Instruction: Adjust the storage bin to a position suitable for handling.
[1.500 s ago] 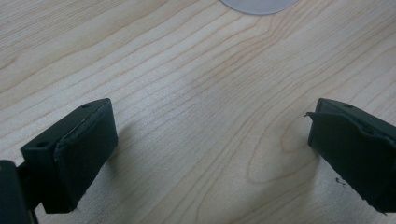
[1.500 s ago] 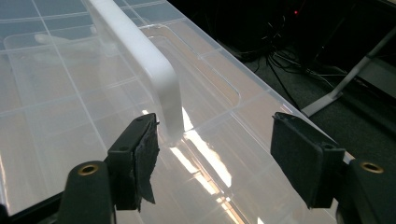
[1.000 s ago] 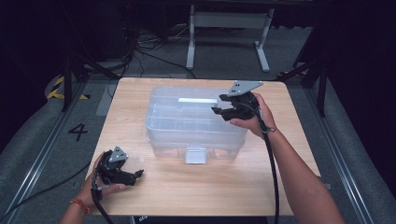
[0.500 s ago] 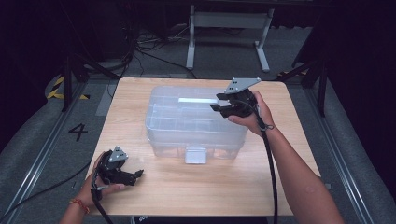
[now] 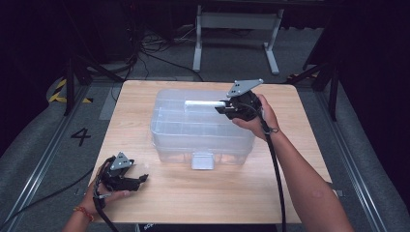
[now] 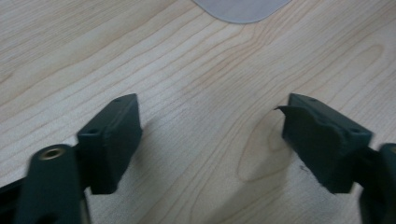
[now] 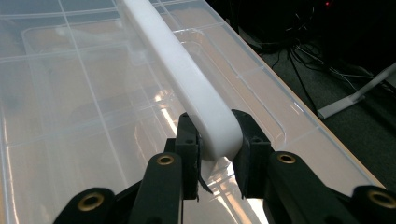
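A clear plastic storage box (image 5: pixel 198 130) stands in the middle of the wooden table (image 5: pixel 300 145), with a white bar handle (image 5: pixel 203 103) along its lid. My right gripper (image 5: pixel 223 108) is at the handle's right end. In the right gripper view its jaws have just been closing, and both pads of the right gripper (image 7: pixel 215 135) press the handle (image 7: pixel 177 70) between them. My left gripper (image 5: pixel 140 180) rests on the table near the front left corner. The left gripper (image 6: pixel 210 112) has its jaws apart after closing a little, with only bare wood between them.
A white latch (image 5: pixel 202 161) hangs at the middle of the box's front wall. The lid (image 7: pixel 70 93) is see-through, with compartment dividers under it. Dark floor with cables and a metal stand (image 5: pixel 232 29) lies beyond the table's far edge.
The right gripper's jaws have closed onto the white handle, and that hand has shifted slightly left. The left hand has stayed where it was.
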`<state>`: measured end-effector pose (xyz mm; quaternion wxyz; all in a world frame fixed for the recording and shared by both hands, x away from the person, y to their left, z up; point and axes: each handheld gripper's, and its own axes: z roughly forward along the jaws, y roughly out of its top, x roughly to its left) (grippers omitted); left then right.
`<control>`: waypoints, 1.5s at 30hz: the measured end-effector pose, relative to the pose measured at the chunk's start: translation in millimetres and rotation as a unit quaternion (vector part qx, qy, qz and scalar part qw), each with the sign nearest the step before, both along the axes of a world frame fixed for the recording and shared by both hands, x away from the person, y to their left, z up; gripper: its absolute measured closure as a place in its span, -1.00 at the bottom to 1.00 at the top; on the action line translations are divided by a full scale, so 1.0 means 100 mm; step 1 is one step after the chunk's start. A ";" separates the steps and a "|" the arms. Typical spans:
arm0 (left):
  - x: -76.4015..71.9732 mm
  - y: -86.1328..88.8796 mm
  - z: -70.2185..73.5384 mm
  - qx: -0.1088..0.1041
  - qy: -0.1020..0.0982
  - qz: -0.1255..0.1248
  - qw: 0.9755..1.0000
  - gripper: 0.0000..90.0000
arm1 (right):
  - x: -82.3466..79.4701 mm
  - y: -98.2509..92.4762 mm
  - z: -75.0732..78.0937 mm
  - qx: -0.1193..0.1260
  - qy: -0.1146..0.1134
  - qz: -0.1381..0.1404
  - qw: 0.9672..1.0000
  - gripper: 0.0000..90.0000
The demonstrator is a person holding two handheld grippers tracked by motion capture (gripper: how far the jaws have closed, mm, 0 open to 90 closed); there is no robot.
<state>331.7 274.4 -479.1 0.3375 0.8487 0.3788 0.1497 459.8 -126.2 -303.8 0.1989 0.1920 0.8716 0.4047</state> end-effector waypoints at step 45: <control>0.22 -0.41 0.84 -0.061 -0.101 -0.042 0.992 0.89 | 0.28 0.01 0.25 -0.001 0.061 -0.007 0.998 0.64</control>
